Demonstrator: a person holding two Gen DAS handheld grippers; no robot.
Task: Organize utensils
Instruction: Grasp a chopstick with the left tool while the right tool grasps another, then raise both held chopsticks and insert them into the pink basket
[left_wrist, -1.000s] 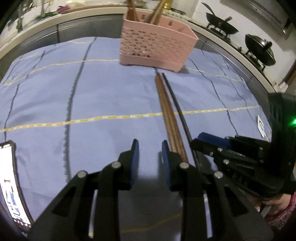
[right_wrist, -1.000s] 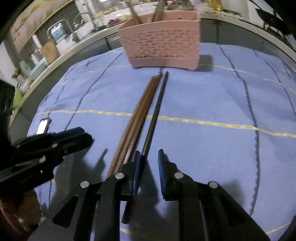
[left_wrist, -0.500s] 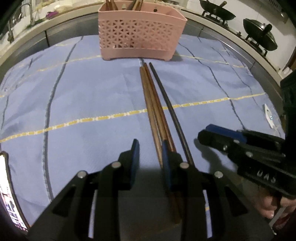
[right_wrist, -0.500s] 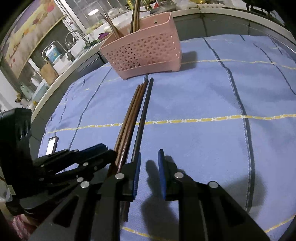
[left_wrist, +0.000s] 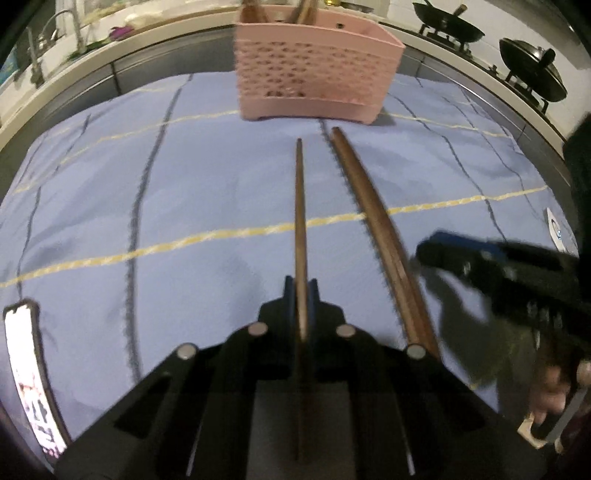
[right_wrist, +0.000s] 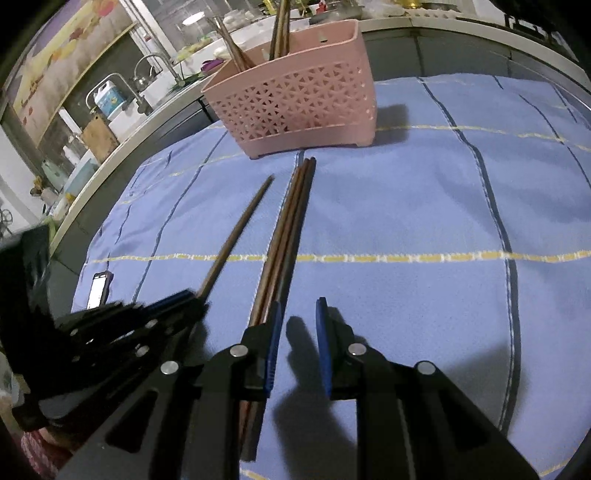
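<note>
The single chopstick (left_wrist: 300, 206), clamped in the just-closing left gripper (left_wrist: 301, 291), apparently wants a level lift toward the pink basket (left_wrist: 314, 66), right gripper (right_wrist: 297, 325) idle, fingers apart.

Open cloth on both flanks; the middle lane is taken.

The pink basket (right_wrist: 295, 99) stands at the far end of the blue cloth (right_wrist: 424, 206), and the bundle of chopsticks (right_wrist: 284, 236) lies lengthwise in front of it, nearly reaching its base. Right of the bundle the cloth is bare out to the table (right_wrist: 461, 40) edge. Left of it, a single chopstick (left_wrist: 300, 221) juts forward, and a phone (left_wrist: 31, 376) lies at the near left edge.
</note>
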